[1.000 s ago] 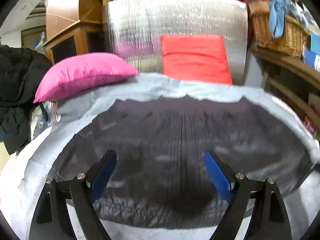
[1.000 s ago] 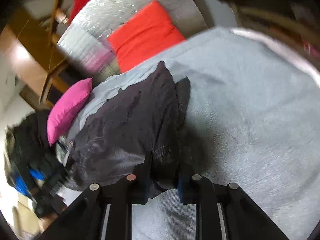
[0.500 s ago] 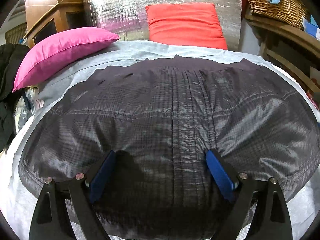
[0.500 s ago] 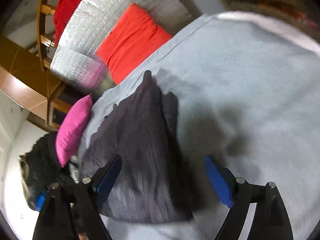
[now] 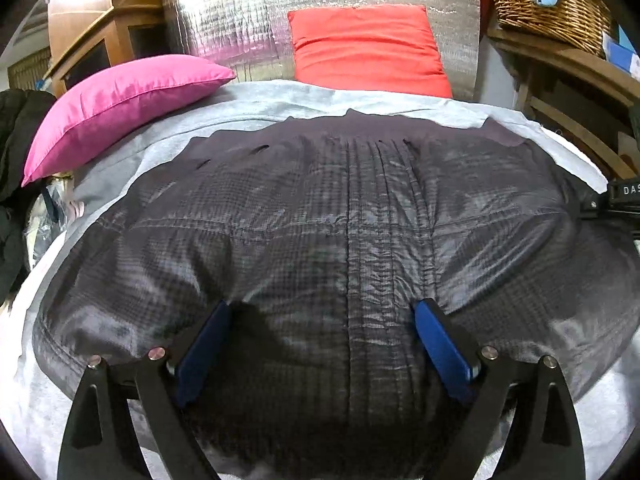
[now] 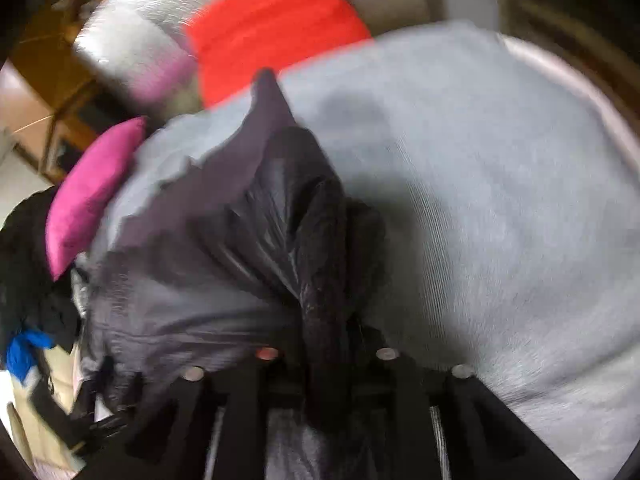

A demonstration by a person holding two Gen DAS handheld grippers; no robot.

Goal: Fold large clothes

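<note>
2 grippers work 1 dark grey quilted jacket (image 5: 320, 220), which lies spread across the middle of the pale grey bed cover (image 5: 256, 100), its far hem near the head edge.

**Tool state.** The left gripper (image 5: 320, 328) is spread wide, its blue pads (image 5: 440, 344) resting down on the quilted fabric with nothing pinched between them. The right gripper (image 6: 324, 344) is closing, and a bunched ridge of the jacket's right edge (image 6: 320, 240) runs up between its jaws. The view is blurred, but the fabric appears clamped.

**Risks.**
1. The shell looks slick and puffy. A grip on only the outer layer is likely to slip, and the fold would sag or open.
2. The right gripper holds a gathered bunch, not a flat edge. Carrying it over this way may lay a twisted, uneven fold.
3. If the left gripper lifts off, the whole jacket may slide along the cover instead of folding.

**Surroundings.**
- 1 magenta satin cushion (image 5: 120, 108) lies at the far-left corner of the bed, close to the jacket's left edge; a fold carried that way could brush it.
- 1 red square cushion (image 5: 364, 48) leans on the silver quilted headboard panel (image 5: 248, 16) at the head edge.
- 1 wicker basket (image 5: 548, 4) stands on a wooden shelf to the right, clear of the work.
- Black clothing (image 5: 16, 152) is piled off the left edge.
</note>
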